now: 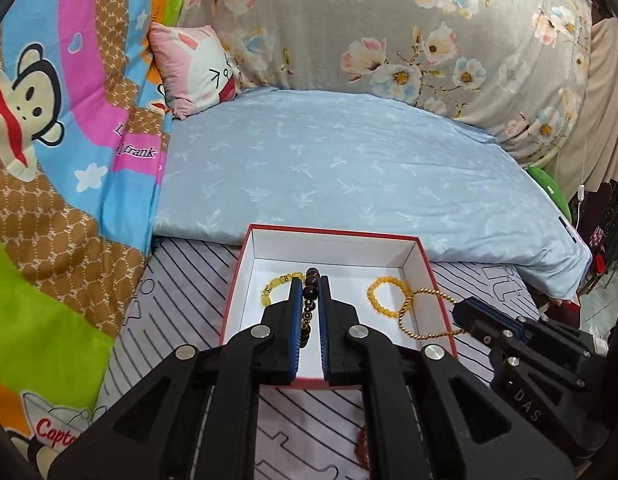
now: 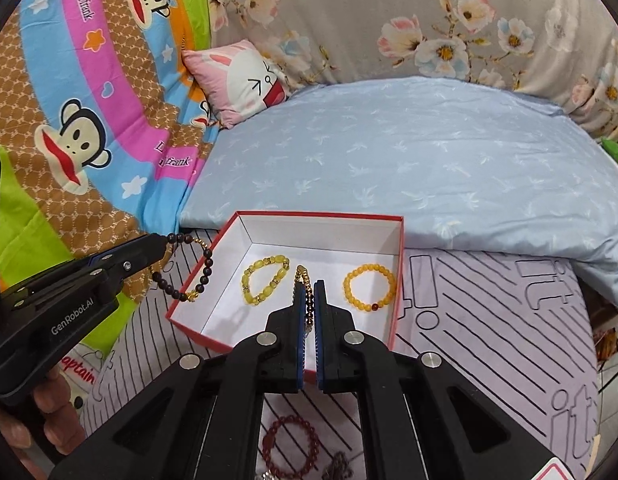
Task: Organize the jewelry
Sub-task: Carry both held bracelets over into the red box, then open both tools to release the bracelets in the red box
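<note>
Dark beads of a bracelet (image 2: 185,268) hang in a loop from the pinching left gripper (image 1: 309,280), beside the red box (image 2: 393,320). The right gripper (image 2: 309,284) pinches a gold chain (image 1: 425,312) that runs lengthwise over the box's rim.

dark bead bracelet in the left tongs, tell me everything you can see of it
The dark bead bracelet is a loop of round, glossy dark brown beads with a few small gold and amber ones. The left tongs are shut on its top, so it hangs in an open ring over the near left edge of the red box, not yet inside it. Nothing else visibly touches it.
</note>
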Motion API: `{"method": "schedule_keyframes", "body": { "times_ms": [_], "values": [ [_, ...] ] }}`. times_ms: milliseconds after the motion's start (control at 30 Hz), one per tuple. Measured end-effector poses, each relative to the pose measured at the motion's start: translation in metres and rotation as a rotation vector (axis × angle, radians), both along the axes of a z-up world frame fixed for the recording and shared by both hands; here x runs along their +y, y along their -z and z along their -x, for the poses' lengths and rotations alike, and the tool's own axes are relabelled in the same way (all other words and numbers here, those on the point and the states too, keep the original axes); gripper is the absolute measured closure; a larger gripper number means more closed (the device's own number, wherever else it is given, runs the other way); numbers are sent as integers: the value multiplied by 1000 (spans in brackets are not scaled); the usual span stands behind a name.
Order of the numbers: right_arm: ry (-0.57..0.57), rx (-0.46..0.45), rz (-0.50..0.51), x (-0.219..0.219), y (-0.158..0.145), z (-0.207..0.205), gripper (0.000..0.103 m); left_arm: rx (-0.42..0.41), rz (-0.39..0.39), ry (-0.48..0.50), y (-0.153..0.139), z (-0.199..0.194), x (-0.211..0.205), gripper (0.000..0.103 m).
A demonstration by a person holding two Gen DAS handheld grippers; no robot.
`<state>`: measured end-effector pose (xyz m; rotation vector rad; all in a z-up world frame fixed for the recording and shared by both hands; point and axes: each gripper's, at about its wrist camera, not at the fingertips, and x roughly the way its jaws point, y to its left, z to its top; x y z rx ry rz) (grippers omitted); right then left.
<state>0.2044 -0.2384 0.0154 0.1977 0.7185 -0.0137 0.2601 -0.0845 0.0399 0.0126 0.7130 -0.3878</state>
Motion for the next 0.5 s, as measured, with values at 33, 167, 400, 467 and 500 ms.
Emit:
{"method": "schedule_keyframes", "body": {
  "times_ms": [33, 167, 400, 467, 500],
  "values": [
    [-2, 10, -8, -1, 6, -5, 99, 5, -6, -3, 4, -5, -2, 96],
    [-6, 50, -16, 0, 27, -19, 99, 44, -28, 3, 26, -18, -9, 96],
    [-5, 79, 3, 2, 47, -29, 92, 65, -71, -5, 50, -29, -19, 95],
    [12, 72, 32, 3, 47, -27, 80, 67, -107, -42, 58, -31, -19, 77],
    [20, 67, 42, 3, 47, -25, 71, 64, -112, -56, 59, -31, -18, 60]
  ]
}}
